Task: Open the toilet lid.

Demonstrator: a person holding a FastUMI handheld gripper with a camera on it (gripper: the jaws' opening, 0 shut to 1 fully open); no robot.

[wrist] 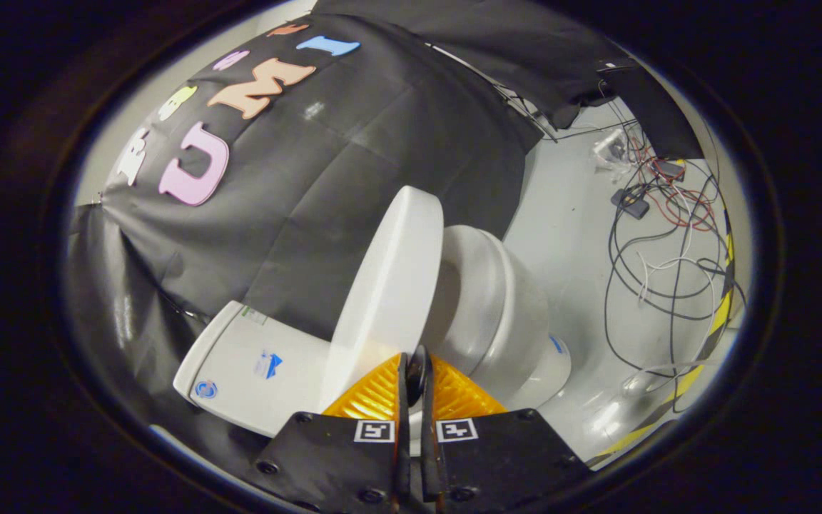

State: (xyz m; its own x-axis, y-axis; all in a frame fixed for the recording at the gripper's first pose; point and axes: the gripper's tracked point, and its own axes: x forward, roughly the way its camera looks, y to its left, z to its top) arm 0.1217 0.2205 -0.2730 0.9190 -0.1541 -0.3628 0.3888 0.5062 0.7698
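A white toilet stands ahead of me, seen tilted, with its tank [254, 364] against the black cloth wall. The toilet lid [389, 285] is lifted well off the seat and bowl [496, 307], standing at a steep angle between tank and bowl. My gripper [416, 368] is at the lid's front rim. Its two fingers are drawn close together with the thin edge of the lid pinched between them. The opening of the bowl is hidden behind the lid and the seat's side.
Beyond the bowl, a tangle of loose cables [668, 235] and a small black box [631, 203] lie on the pale floor [568, 235]. Yellow-and-black tape [714, 328] marks the floor's far border. Black cloth [311, 200] hangs right behind the tank.
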